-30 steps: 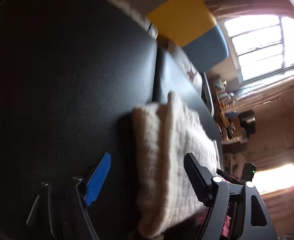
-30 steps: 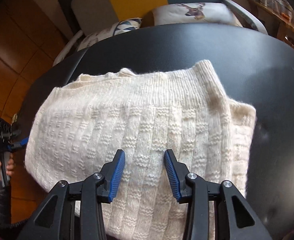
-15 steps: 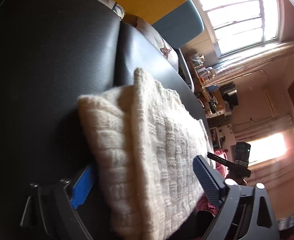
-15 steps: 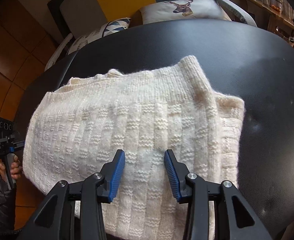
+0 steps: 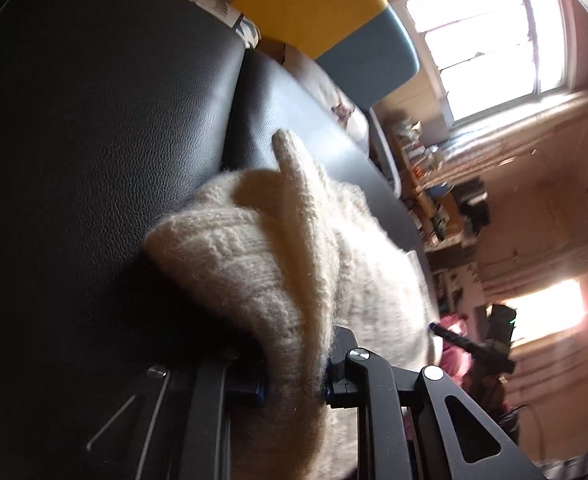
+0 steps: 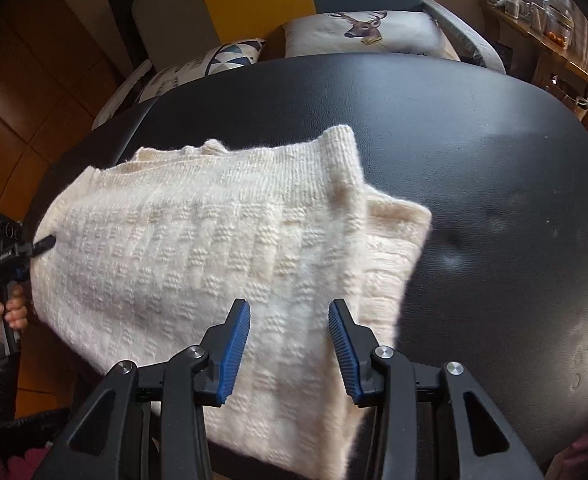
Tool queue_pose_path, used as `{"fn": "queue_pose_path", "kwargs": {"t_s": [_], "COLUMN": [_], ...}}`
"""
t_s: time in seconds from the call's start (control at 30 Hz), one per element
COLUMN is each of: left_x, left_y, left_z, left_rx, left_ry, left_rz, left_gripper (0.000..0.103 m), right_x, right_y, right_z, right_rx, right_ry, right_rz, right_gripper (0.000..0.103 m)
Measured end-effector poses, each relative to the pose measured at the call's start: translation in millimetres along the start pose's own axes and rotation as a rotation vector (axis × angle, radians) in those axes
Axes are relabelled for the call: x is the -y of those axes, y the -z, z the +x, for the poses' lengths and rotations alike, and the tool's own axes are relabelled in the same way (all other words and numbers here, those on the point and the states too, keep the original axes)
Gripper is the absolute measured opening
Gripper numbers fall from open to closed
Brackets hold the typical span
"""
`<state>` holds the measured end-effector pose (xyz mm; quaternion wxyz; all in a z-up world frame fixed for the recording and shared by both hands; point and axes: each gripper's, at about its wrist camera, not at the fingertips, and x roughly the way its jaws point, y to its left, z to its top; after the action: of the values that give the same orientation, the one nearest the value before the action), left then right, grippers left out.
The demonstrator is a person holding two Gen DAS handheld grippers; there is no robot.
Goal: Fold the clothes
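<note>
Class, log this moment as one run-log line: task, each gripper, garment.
task: fold clothes | left gripper: just closed on sweater edge | right gripper: open above sweater | sweater: folded, on black table

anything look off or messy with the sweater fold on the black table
Slightly. The cream sweater isn't squared: one knit corner pokes up past the far edge, and a lower layer sticks out on the right. No damage visible.

Left wrist view skims low across the sweater (image 5: 294,264), perhaps touching; right looks down on it (image 6: 197,240).
</note>
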<state>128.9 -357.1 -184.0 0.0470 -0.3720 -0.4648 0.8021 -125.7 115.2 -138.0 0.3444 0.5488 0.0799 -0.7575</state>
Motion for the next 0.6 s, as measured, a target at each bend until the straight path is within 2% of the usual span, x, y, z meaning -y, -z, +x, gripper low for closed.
{"fn": "queue_pose_path", "kwargs": {"t_s": [0.23,0.37,0.6], "left_x": [30,50,92], "left_y": [-1,-5,-8], "left_z": [-8,-16,-28], "left_rx": [0.033,0.047,0.084], "left_ry": [0.054,0.061,0.113], "left_rz": [-0.03,-0.042,-0.059], "left_gripper": [0.019,0.019,0.019], "right_x": [6,15,27], "right_y": [3,3,6], "right_z": [18,38,44], "right_rx": [-0.052,-0.099,-0.09], "right_ry": [-0.014,-0.001,-0.051], "right_rz": [-0.095,-0.098,-0.066], "right_gripper": [0.039,0.039,0.039]}}
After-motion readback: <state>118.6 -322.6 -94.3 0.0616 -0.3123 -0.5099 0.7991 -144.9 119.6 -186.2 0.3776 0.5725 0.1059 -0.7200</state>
